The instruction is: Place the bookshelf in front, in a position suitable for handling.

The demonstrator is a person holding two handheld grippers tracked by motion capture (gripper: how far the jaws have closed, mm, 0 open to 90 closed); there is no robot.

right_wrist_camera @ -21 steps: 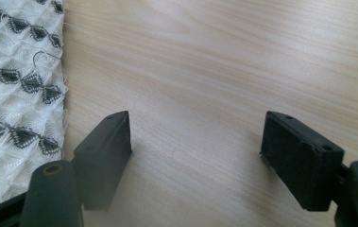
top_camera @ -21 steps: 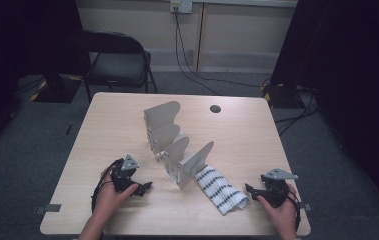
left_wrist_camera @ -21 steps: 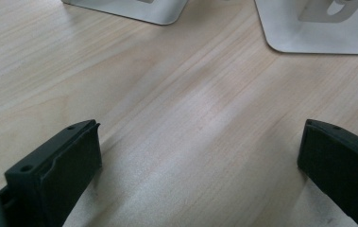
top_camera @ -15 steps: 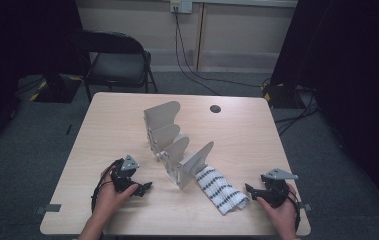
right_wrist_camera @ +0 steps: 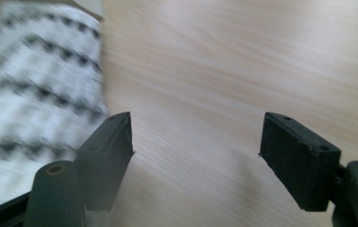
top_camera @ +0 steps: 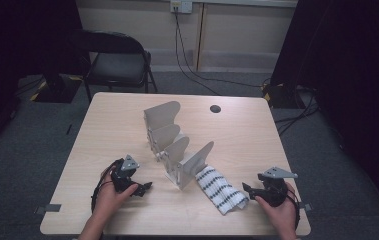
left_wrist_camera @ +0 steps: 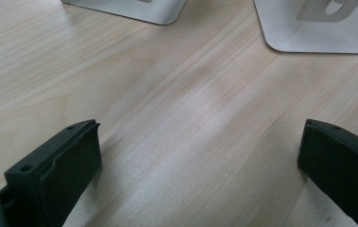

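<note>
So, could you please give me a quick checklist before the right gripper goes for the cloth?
1. Right gripper jaws open: ok, nothing between them.
2. Cloth flat on the table, within reach: ok, it lies beside the gripper's tips.
3. Cloth free of the rack: cannot tell, its far end meets the rack's base.
4. Left gripper open and empty: ok.
5. Left gripper away from the cloth: ok, it rests on the rack's other side.

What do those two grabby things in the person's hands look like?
Both are black. The left tongs and right tongs each carry a grey three-cornered plate on top and have two chunky, blocky black jaws with little round holes. A dark cable loops by the left one. The forearms are bare.
</note>
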